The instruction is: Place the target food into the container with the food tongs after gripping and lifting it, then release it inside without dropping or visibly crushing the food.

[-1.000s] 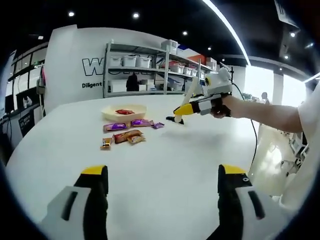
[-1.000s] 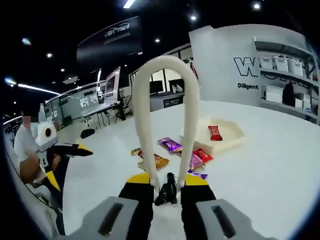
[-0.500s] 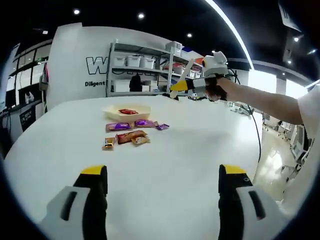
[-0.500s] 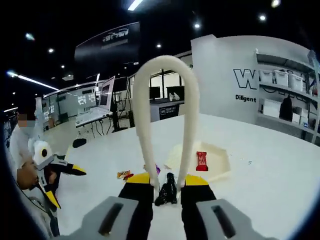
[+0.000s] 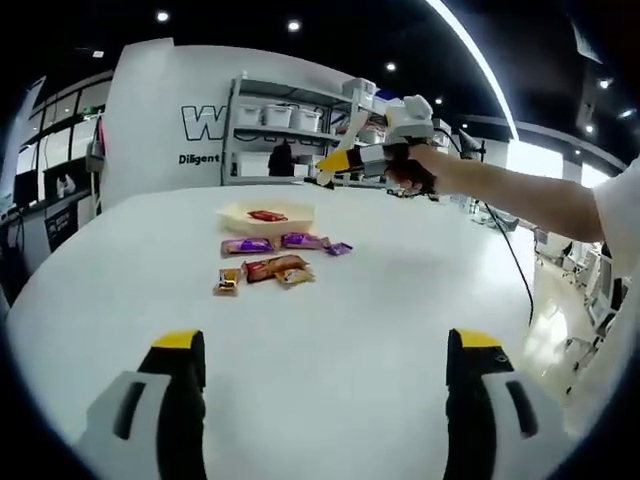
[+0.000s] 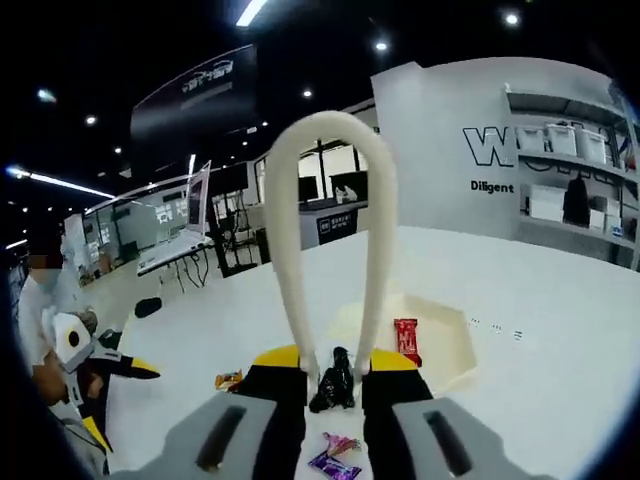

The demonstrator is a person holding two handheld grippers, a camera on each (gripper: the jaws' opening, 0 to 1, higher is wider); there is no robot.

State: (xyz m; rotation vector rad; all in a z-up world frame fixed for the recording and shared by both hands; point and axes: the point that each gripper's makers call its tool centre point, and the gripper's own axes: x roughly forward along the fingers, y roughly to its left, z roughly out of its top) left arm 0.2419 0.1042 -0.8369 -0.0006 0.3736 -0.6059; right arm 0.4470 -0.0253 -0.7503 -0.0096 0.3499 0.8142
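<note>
Snack packets (image 5: 270, 268) lie on the table (image 5: 330, 340) below the right gripper (image 6: 335, 372) (clamped on the tongs (image 6: 330, 240)); left gripper (image 5: 325, 400) spread, farther off

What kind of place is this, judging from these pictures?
Probably a lab or showroom with office space: a large white table, metal shelving holding white bins against a lettered wall, and desks with monitors under ceiling spotlights.
</note>
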